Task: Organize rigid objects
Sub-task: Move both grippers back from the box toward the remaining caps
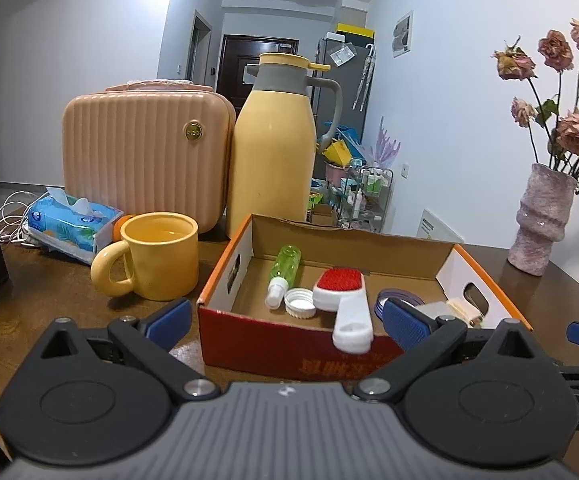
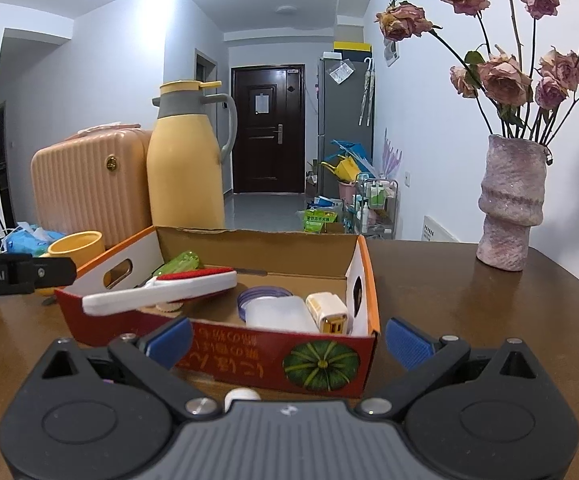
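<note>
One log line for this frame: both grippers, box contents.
left hand-held gripper: open, empty | right hand-held gripper: open, empty | cardboard box: holds lint brush, green spray bottle, white cap

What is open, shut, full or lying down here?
Cardboard box: open, holding small things.
Green spray bottle: lying down, capped.
White cap: loose, open side up.
Lint brush: handle over the front wall.
Yellow mug: upright.
Thermos jug: upright, lid shut.
Left hand-held gripper: open.
Right hand-held gripper: open.
</note>
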`<state>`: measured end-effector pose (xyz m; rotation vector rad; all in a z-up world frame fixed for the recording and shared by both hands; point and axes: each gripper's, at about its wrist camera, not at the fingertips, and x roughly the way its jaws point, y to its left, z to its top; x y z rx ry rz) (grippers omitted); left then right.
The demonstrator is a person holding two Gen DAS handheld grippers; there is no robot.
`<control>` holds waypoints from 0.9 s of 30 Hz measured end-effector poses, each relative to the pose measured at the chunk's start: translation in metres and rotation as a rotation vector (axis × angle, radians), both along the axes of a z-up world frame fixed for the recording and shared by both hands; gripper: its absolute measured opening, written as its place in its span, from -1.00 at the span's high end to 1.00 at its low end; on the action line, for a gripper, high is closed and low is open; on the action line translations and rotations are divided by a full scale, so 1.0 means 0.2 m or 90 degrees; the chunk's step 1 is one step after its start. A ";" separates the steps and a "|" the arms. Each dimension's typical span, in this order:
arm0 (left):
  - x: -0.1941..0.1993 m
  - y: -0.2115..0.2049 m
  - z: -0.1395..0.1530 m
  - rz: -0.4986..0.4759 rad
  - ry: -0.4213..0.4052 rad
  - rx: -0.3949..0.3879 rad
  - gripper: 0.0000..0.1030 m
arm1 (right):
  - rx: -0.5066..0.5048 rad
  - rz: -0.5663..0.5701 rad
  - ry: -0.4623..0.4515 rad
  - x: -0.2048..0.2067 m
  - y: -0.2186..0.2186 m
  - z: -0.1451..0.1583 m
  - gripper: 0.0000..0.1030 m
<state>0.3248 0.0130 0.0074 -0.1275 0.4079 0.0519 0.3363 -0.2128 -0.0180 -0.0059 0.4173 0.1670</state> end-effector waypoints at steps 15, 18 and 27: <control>-0.17 -0.04 -0.06 -0.023 0.025 0.001 -1.00 | -0.013 0.011 0.014 -0.18 -0.02 -0.06 -1.00; -0.20 -0.04 -0.08 -0.027 0.036 0.005 -1.00 | -0.016 0.013 0.018 -0.21 -0.03 -0.08 -1.00; -0.22 -0.05 -0.17 -0.044 0.090 0.024 -1.00 | -0.024 0.016 0.037 -0.27 -0.04 -0.13 -1.00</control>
